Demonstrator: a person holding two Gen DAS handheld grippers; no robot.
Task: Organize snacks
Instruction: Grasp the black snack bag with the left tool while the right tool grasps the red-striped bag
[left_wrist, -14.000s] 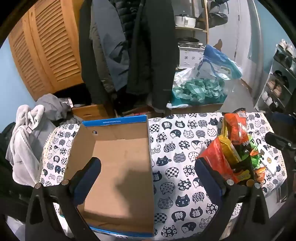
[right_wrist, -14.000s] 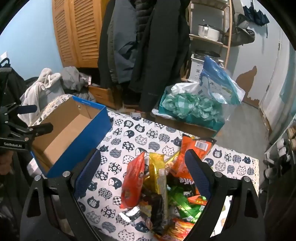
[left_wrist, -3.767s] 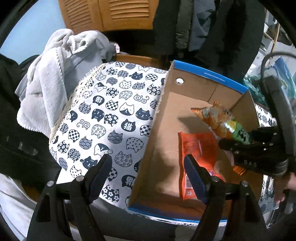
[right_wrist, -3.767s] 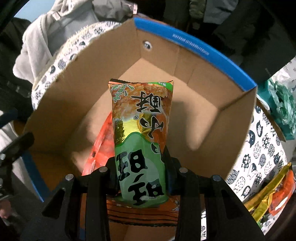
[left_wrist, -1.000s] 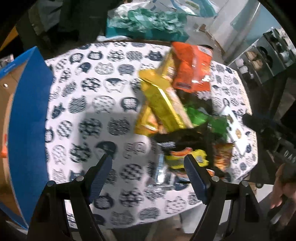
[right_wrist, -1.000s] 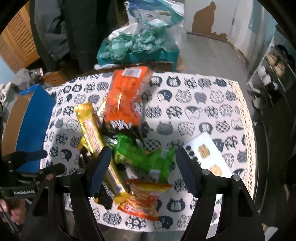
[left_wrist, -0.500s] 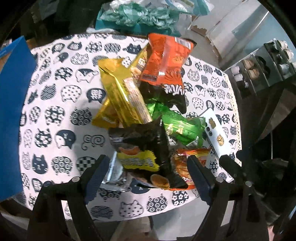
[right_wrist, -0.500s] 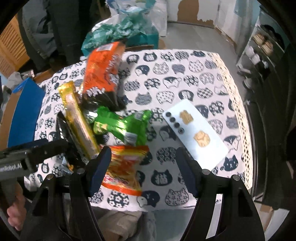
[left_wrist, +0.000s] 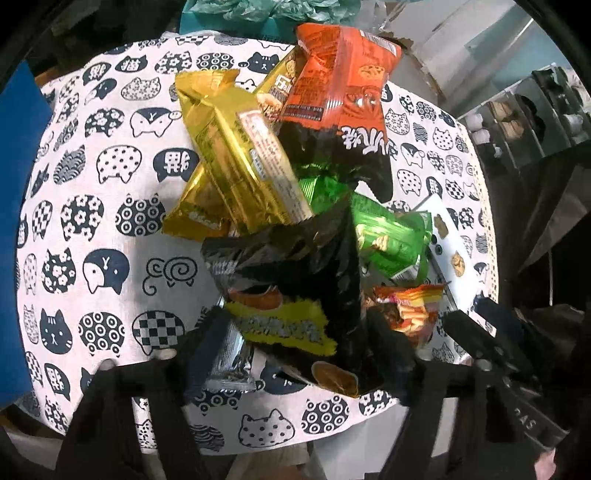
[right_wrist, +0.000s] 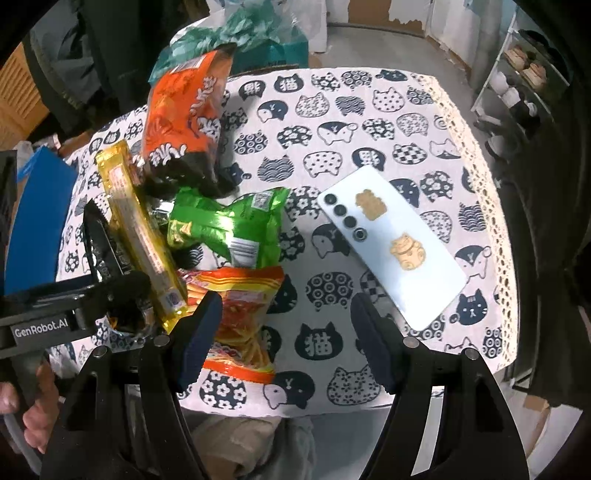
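Observation:
A heap of snack packets lies on the cat-print tablecloth (left_wrist: 96, 206). My left gripper (left_wrist: 295, 347) is open, its fingers on either side of a black packet with a yellow band (left_wrist: 295, 295). Around it lie a gold packet (left_wrist: 240, 155), an orange-and-black bag (left_wrist: 340, 92), a green packet (left_wrist: 388, 236) and a red-orange packet (left_wrist: 410, 310). My right gripper (right_wrist: 284, 339) is open and empty, above the red-orange packet (right_wrist: 240, 317) near the table's front edge. The green packet (right_wrist: 229, 225), the orange bag (right_wrist: 184, 122) and the gold packet (right_wrist: 140, 229) show there too.
A white phone (right_wrist: 395, 243) lies on the cloth right of the heap. The blue box's wall (left_wrist: 14, 206) stands at the left edge, also in the right wrist view (right_wrist: 33, 221). A teal bag (right_wrist: 251, 40) sits behind the table. Shoe shelves (right_wrist: 524, 66) stand at right.
My left gripper has come down and forward onto the heap, so the black packet now sits between its open fingers. My right gripper has moved lower and nearer the red-orange packet.

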